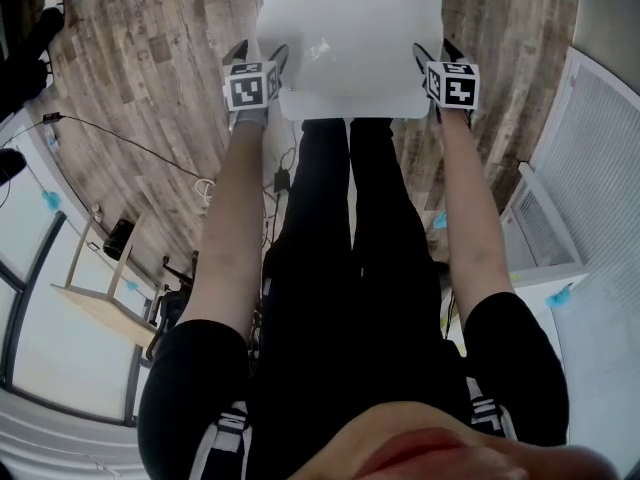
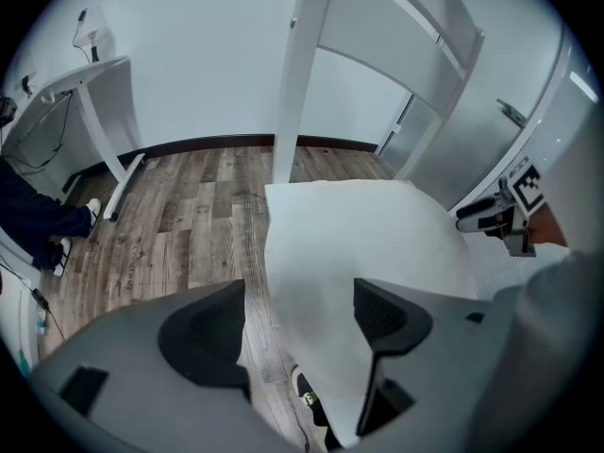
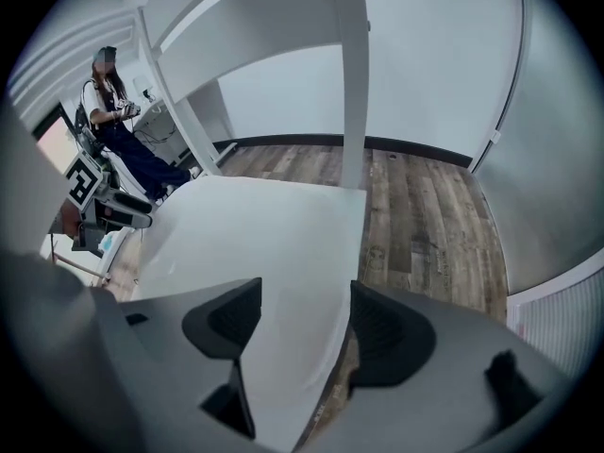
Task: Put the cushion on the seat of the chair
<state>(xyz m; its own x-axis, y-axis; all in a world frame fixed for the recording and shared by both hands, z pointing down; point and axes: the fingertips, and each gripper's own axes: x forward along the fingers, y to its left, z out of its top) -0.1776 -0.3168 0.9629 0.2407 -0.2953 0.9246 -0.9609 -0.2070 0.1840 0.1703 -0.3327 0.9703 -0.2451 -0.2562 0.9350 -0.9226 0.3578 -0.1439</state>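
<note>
This looks like an office-style workroom. It has bare white walls (image 2: 208,55) and a wood-plank floor (image 2: 189,225). A white desk (image 2: 99,121) and loose cables (image 1: 130,145) stand about.

Seen from my remote station: a wood-plank floor (image 1: 140,78) fills the upper left of the head view, with a black cable (image 1: 130,143) trailing across it and a small wooden table (image 1: 100,303) at lower left. At top centre a white cushion (image 1: 350,43) lies flat across the white chair (image 2: 297,83); I cannot make out the seat beneath it. In the left gripper view, a white desk (image 2: 102,125) stands on the planks at upper left.
</note>
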